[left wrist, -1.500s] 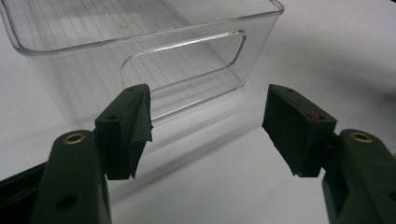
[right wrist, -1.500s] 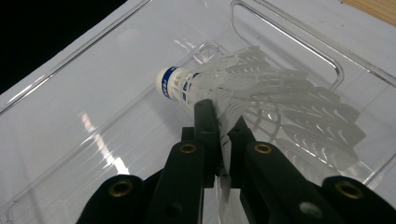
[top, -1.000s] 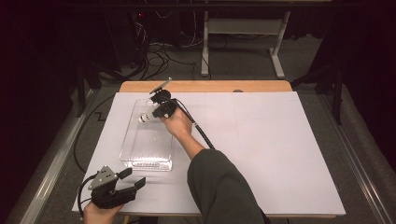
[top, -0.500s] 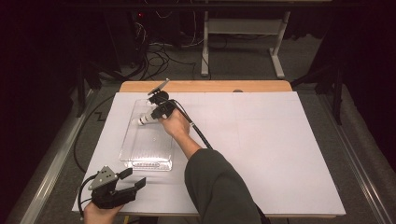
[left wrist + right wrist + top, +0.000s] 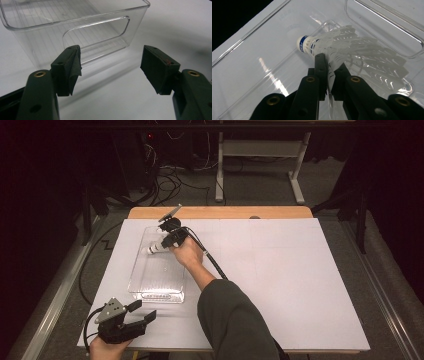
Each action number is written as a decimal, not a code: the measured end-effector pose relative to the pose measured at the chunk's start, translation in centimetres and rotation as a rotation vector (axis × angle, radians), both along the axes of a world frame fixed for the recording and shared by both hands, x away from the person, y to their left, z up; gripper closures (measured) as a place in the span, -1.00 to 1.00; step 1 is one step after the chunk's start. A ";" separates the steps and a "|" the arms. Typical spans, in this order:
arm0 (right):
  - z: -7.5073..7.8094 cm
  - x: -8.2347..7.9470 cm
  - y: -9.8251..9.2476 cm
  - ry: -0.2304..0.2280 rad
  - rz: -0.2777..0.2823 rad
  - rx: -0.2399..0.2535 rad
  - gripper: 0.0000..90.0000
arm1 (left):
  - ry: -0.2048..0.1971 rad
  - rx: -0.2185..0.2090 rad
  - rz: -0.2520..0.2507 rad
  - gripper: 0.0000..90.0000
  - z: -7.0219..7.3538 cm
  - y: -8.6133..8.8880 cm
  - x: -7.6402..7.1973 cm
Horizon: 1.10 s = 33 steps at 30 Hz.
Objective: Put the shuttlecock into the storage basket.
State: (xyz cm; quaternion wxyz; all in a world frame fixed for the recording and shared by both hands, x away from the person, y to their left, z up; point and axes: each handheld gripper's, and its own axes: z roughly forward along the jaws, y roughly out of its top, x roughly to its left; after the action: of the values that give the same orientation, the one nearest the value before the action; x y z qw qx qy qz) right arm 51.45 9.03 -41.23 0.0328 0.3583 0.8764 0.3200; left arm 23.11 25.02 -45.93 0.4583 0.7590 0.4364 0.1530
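The right hand-held gripper [image 5: 329, 75] is pinching the white feather shuttlecock w/ blue band [image 5: 332, 47], holding it low inside the clear plastic bin [image 5: 150, 290]. Nothing's moving; it's prob. about to drop it. Left hand-held gripper [image 5: 110, 67] is waiting open.

The person's right arm, in a dark sleeve, reaches from the bottom edge of the high view diagonally up and to the left. The right hand [image 5: 189, 254] is wrapped around the right gripper [image 5: 167, 241], whose black cable trails back along the forearm. In the right gripper view its two black jaws stand nearly together, with only a narrow slit between the pads [image 5: 321, 72], pinching a thin white edge. The left hand [image 5: 102, 349] sits low at the near left edge, holding the left gripper [image 5: 141, 313] roughly level. In the left gripper view its jaws are spread wide, the pads [image 5: 72, 70] bare.
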 end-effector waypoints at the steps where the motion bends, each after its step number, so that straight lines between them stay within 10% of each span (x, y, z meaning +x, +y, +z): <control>1: 0.0 0.0 0.0 -0.002 -0.001 -0.001 0.91 | 0.001 -0.001 0.001 -0.26 0.0 0.0 0.0; 33: 0.5 0.2 -0.5 0.027 -0.005 -0.027 0.63 | -0.002 -0.003 0.001 -0.26 0.0 0.1 0.0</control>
State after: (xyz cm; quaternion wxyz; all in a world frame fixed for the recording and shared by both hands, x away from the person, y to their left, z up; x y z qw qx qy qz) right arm 51.60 8.57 -40.78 0.0265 0.3642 0.8803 0.3030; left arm 23.08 25.11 -45.92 0.4599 0.7578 0.4367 0.1533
